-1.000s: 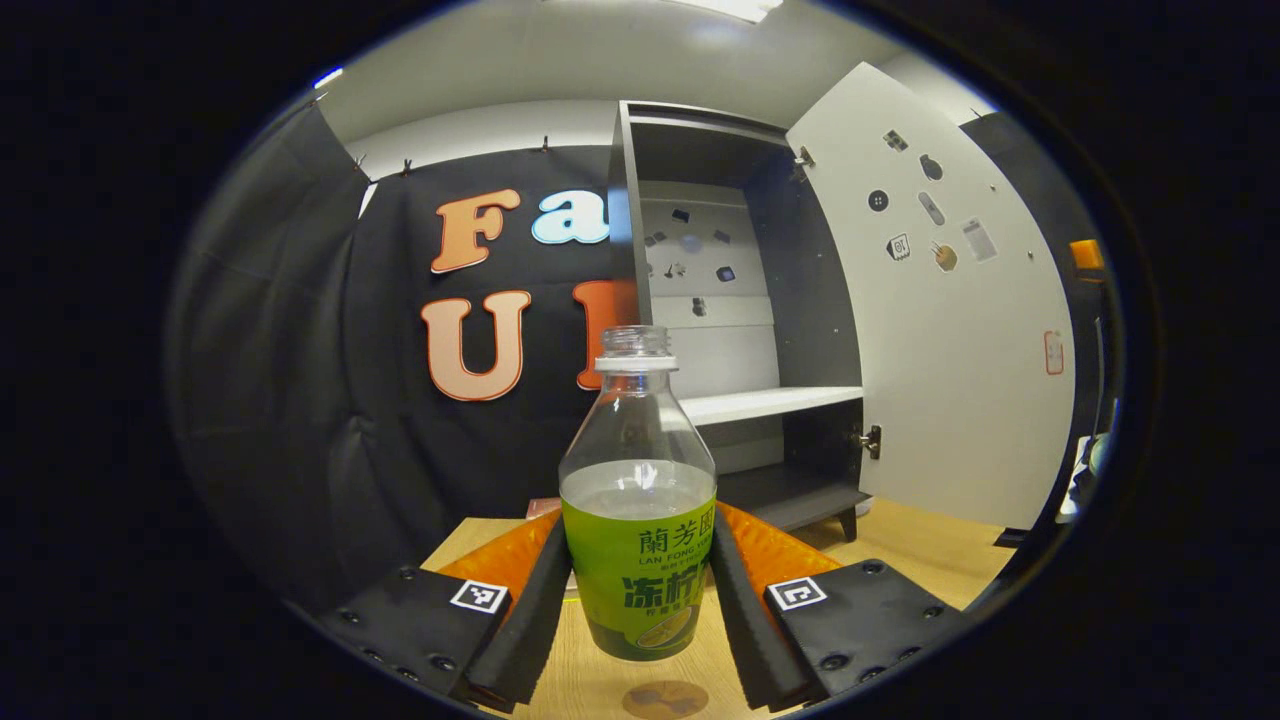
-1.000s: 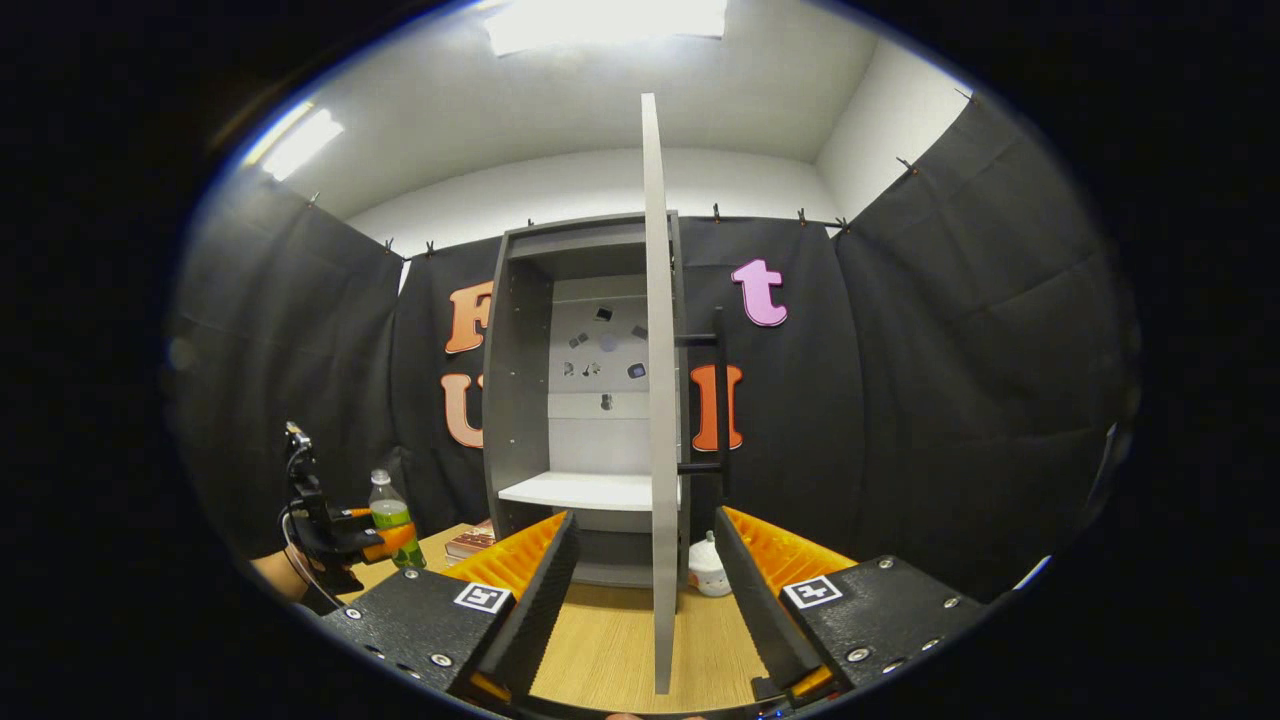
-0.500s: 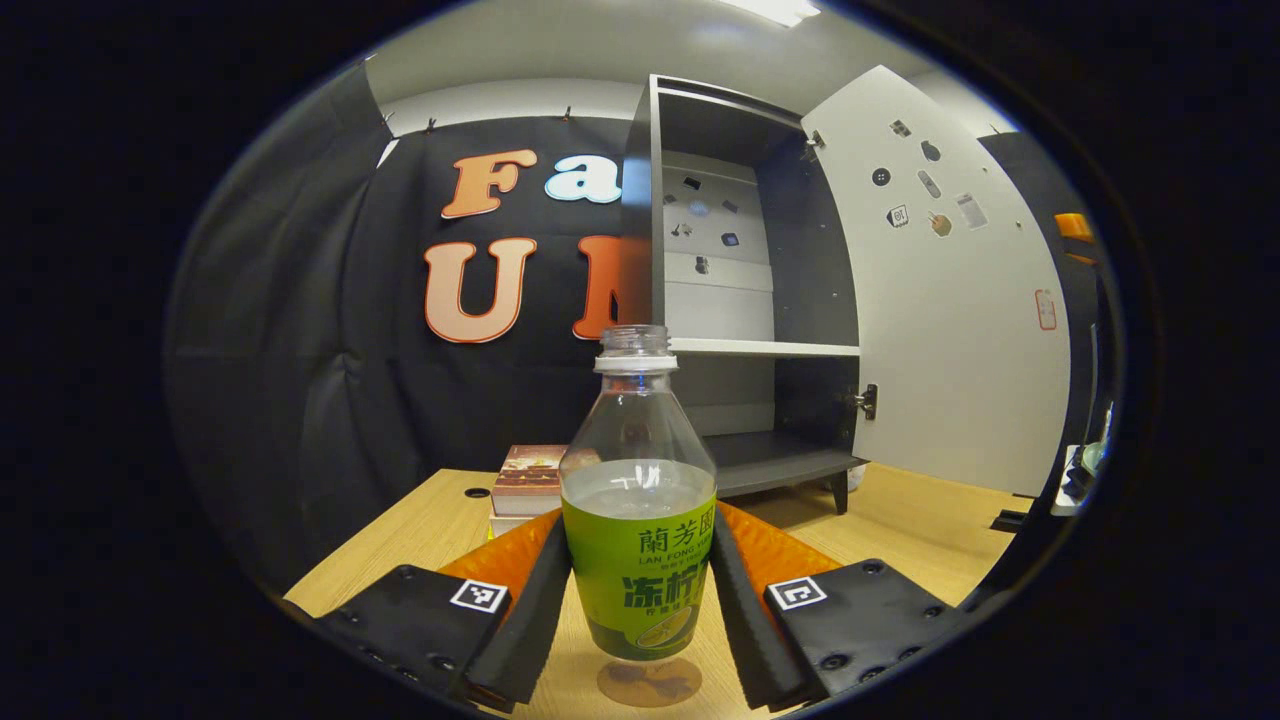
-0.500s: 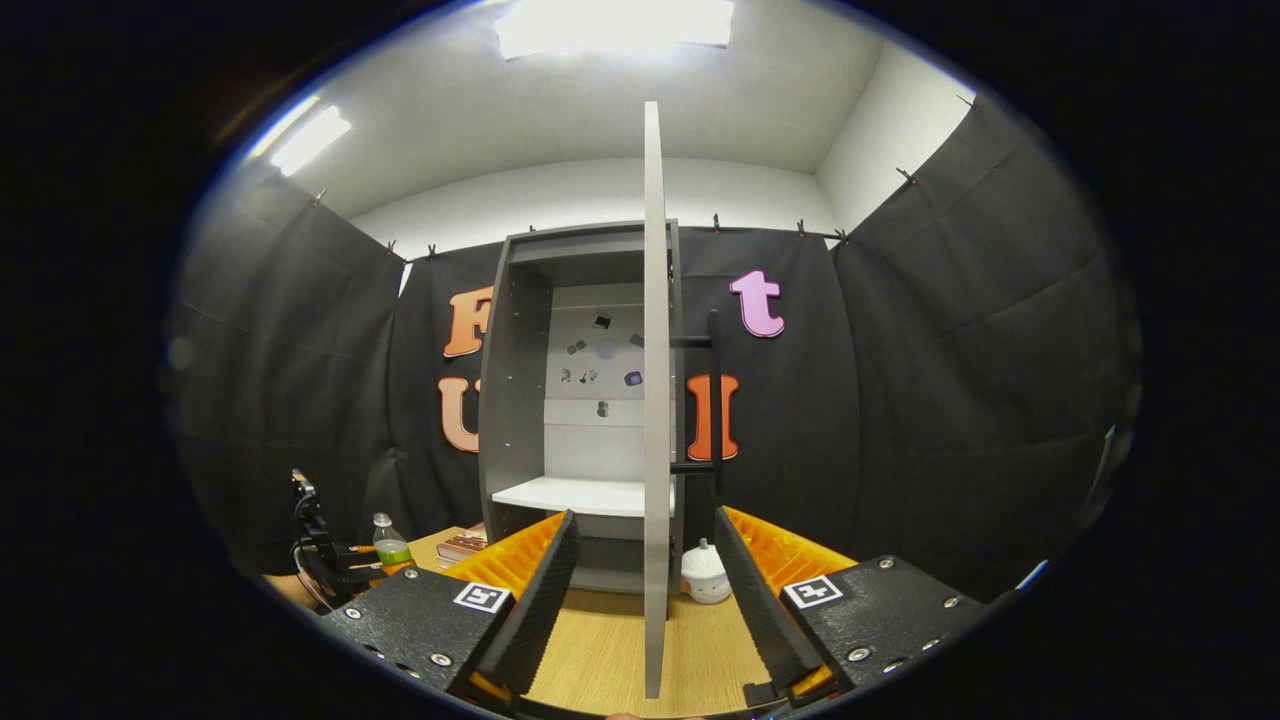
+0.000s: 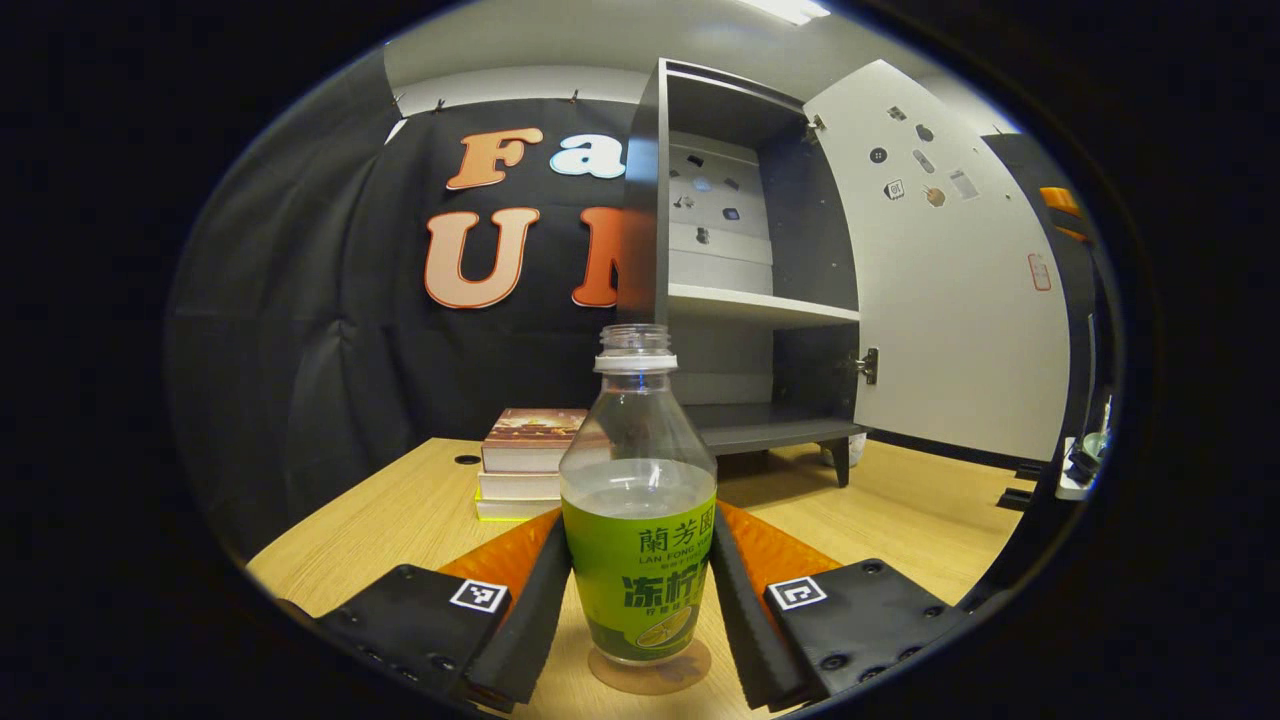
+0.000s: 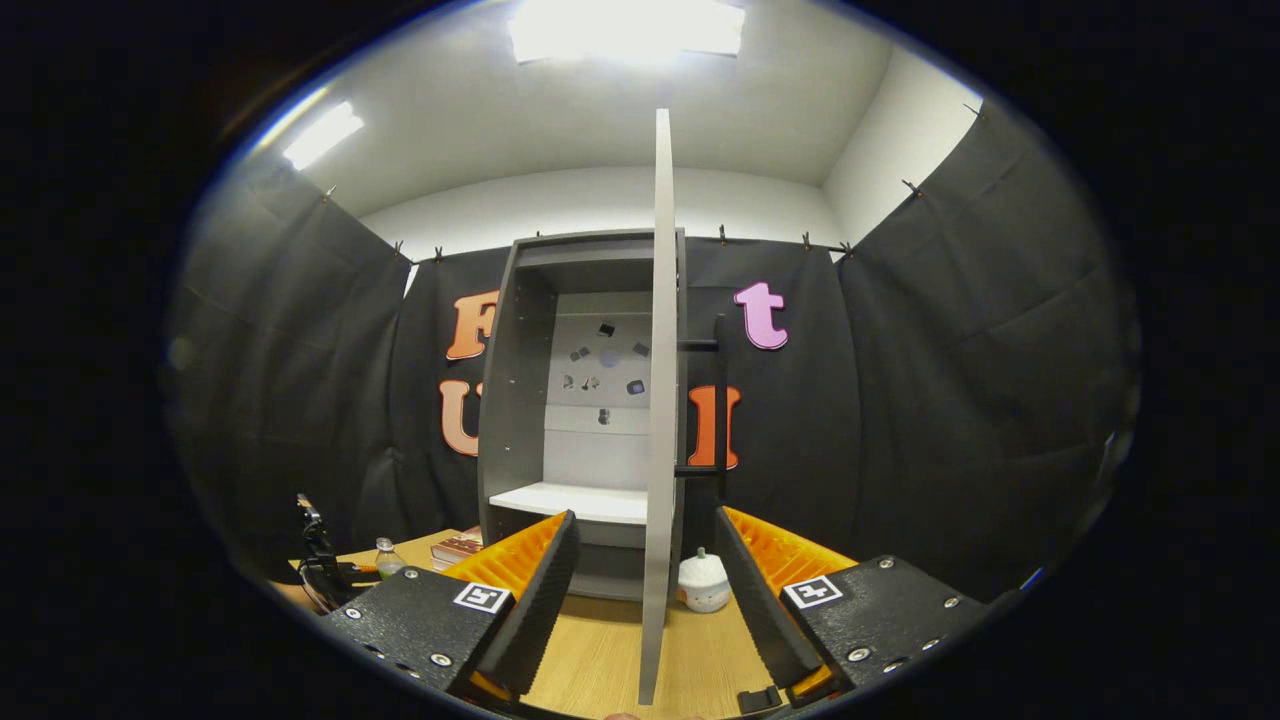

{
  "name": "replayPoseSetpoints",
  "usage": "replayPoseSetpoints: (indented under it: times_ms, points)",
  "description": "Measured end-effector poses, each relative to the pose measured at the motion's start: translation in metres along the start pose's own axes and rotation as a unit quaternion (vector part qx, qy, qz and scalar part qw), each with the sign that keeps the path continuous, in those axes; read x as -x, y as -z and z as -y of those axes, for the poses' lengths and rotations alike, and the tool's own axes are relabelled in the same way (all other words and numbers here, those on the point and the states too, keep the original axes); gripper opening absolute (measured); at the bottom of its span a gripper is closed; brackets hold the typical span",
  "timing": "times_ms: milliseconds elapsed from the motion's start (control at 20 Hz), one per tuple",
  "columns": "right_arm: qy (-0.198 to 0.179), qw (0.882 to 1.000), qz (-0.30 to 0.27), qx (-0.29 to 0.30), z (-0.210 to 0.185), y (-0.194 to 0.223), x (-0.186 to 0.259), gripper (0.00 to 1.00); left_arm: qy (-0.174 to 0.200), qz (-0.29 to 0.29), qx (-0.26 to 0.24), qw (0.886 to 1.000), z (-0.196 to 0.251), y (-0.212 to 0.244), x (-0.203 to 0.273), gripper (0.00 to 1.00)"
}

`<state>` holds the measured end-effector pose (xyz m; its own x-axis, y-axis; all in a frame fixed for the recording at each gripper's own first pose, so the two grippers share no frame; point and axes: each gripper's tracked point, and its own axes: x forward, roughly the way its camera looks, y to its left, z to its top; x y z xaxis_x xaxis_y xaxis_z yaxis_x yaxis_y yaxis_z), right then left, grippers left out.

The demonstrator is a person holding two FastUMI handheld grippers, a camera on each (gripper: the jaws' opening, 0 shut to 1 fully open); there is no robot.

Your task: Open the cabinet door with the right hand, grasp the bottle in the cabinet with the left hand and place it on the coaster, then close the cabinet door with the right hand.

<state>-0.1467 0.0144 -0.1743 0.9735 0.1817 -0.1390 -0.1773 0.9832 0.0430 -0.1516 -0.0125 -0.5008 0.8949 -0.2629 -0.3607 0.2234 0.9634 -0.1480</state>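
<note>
On the coaster, near the front edge of the tabletop, the bottle stands upright, its long axis vertical. Both jaws of the left gripper press on its label. The cabinet door stands open, edge-on between the wide-open, empty jaws of the right gripper, so the right hand is nearer for closing the cabinet.

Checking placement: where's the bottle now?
Left gripper view, centre: the bottle stands on the coaster, between the left gripper's fingers, near the books.
</note>
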Motion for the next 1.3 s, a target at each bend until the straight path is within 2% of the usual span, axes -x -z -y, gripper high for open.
replayPoseSetpoints:
  times_ms: [250,400,500,600,850,1050,1300]
  points:
    - [0.003,1.0,0.004,0.01,-0.002,-0.002,-0.001,0.84,0.004,-0.013,-0.011,1.0,0.004,0.026,0.0,0.81]
    - [0.004,1.0,0.003,0.013,-0.002,0.0,-0.002,0.84,0.002,-0.008,-0.008,1.0,0.003,0.027,-0.001,0.84]
    - [-0.008,1.0,-0.006,0.008,-0.008,0.007,-0.002,0.84,0.003,-0.009,0.002,1.0,0.003,0.029,0.0,0.83]
    - [-0.002,1.0,-0.013,0.009,-0.003,0.011,-0.003,0.84,-0.001,-0.006,0.002,1.0,0.001,0.026,0.005,0.84]
    - [-0.019,1.0,-0.002,-0.022,-0.007,0.003,-0.002,0.85,-0.017,0.009,-0.009,1.0,-0.006,0.002,0.015,0.86]
    - [-0.013,0.999,0.005,-0.029,0.002,-0.004,0.001,0.85,-0.025,0.018,-0.013,0.999,-0.009,-0.026,0.022,0.9]
    - [-0.011,0.999,0.02,-0.035,0.007,-0.019,0.004,0.86,-0.026,0.025,-0.026,0.999,-0.006,-0.055,0.029,0.89]
